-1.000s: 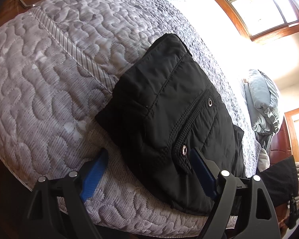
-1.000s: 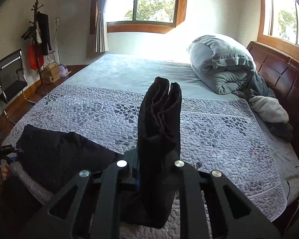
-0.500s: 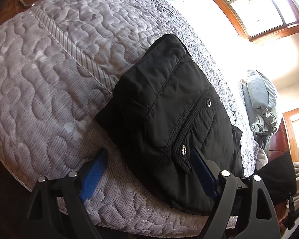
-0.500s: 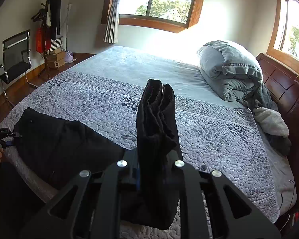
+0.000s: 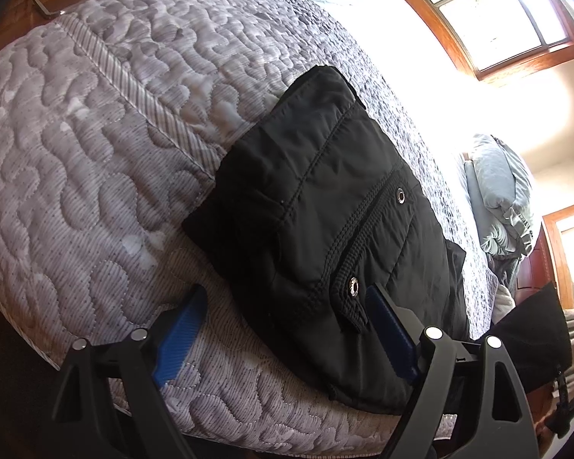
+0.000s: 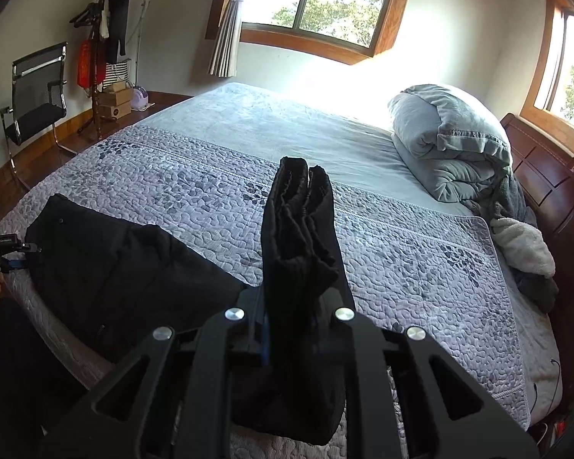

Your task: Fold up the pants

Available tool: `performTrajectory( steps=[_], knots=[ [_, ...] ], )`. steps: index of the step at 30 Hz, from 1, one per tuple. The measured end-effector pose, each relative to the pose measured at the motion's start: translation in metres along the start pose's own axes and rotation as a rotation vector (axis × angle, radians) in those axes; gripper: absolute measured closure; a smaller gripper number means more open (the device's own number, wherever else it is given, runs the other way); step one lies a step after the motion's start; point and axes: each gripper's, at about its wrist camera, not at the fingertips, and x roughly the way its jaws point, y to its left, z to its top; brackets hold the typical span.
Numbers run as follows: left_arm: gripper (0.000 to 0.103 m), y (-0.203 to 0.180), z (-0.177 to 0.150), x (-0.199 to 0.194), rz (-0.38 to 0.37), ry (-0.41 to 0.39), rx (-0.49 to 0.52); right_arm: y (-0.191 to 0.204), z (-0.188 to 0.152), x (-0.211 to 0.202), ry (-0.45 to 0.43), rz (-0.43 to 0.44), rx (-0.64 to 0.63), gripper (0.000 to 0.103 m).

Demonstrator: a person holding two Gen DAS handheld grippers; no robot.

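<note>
Black pants (image 5: 325, 210) lie on the quilted bed near its front corner, waist end with pocket snaps toward me. My left gripper (image 5: 287, 329) is open, its blue pads astride the pants' near edge, the right pad touching the fabric. In the right wrist view the pants (image 6: 107, 267) stretch from the left toward my right gripper (image 6: 298, 325), which is shut on the bunched leg ends (image 6: 302, 229) and holds them lifted above the bed. The left gripper (image 6: 7, 252) also shows there at the far left edge.
The grey-purple quilt (image 6: 401, 267) covers the bed. A rolled grey duvet (image 6: 447, 141) and a white cloth (image 6: 524, 244) lie by the wooden headboard (image 6: 555, 176). A black chair (image 6: 34, 91) and a coat rack (image 6: 103, 38) stand by the left wall.
My right gripper has carried the bunched leg ends up and to the left, so more of the room's left side shows. The left gripper has barely moved.
</note>
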Motion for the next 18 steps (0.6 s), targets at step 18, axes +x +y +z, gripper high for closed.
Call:
performTrajectory(
  steps=[18],
  knots=[
    [0.017,0.008,-0.009,-0.004,-0.036,-0.026,0.002,0.030,0.001,0.012,0.028,-0.013,-0.072,0.090]
  ],
)
